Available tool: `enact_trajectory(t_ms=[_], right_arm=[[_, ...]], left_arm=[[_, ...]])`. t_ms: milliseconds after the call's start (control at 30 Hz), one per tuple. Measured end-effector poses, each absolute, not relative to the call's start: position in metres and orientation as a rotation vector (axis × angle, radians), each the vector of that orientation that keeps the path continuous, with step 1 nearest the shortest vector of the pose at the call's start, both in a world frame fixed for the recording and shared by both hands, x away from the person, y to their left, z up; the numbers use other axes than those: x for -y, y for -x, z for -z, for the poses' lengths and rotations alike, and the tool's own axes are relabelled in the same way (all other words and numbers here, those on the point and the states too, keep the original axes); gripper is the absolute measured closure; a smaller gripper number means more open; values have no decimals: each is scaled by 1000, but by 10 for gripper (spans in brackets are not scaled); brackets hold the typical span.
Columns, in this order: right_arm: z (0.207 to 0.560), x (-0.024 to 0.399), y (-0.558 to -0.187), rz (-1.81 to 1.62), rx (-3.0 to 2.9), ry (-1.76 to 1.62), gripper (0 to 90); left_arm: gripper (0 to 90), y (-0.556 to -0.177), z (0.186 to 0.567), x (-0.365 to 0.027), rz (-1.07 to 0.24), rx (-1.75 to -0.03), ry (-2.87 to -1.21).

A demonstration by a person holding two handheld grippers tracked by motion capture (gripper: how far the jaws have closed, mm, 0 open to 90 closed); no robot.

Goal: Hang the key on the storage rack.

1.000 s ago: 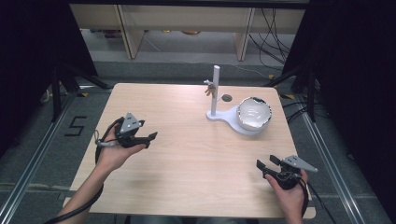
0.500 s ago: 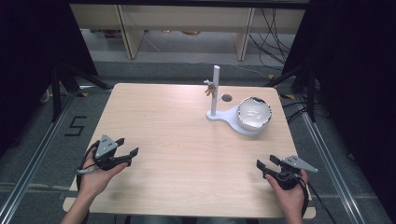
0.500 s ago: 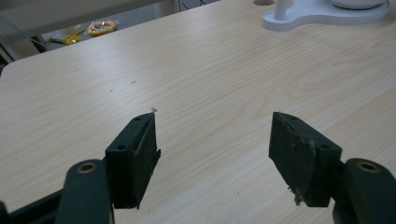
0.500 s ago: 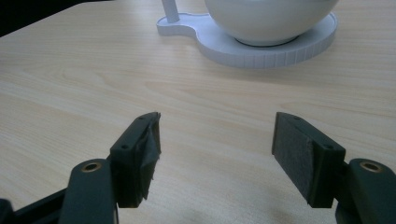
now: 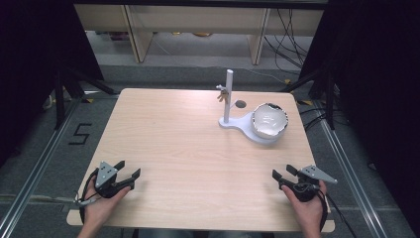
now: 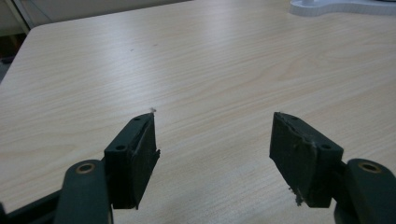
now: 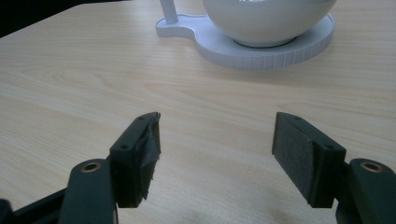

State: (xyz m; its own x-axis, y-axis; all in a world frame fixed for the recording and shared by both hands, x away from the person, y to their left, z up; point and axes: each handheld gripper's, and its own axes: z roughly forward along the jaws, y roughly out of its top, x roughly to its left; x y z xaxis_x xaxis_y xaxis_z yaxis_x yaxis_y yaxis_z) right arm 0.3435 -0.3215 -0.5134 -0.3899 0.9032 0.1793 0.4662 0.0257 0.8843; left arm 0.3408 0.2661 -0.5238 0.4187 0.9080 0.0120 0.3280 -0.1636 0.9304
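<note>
High view: light wood table w/ a white stand toward its far right. The stand has a flat base, an upright post at its left end & a white bowl sitting on its round right end. A small bunch of keys hangs on the post's left side, partway up. Just behind the stand there's a dark round hole in the tabletop. Left gripper is well away from the stand, near the table's near-left corner, held in the left hand, jaws spread wide w/ nothing between them, pointing roughly toward the stand. Right gripper is in front of the stand near the table's near-right edge, held in the right hand, jaws also apart & empty. A "5" marking is on the floor left of the table.

Left gripper view: both black jaws stand wide apart low over bare wood, nothing gripped. Pad edges look frayed. The stand's base edge shows far off at top right.

Right gripper view: jaws wide apart, empty, low over the tabletop. Stand is straight ahead, near but not touching; bowl rests on the round plate, post foot at the stand's left end.
</note>
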Motion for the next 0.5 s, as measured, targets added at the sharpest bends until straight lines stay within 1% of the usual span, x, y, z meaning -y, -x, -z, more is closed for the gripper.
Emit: enact_trajectory(t_ms=[167, 400, 500], right_arm=[[512, 318, -342, -1327, -1887, -1429, 334], [514, 319, -344, -1321, -1880, -1363, 331], [513, 319, -344, -1283, -1902, -1385, 331]], left_arm=[[309, -339, 524, -265, -780, -1082, -1699], [304, -339, 524, -267, -772, -1090, -1683], [304, -339, 524, -268, -765, -1100, -1675]])
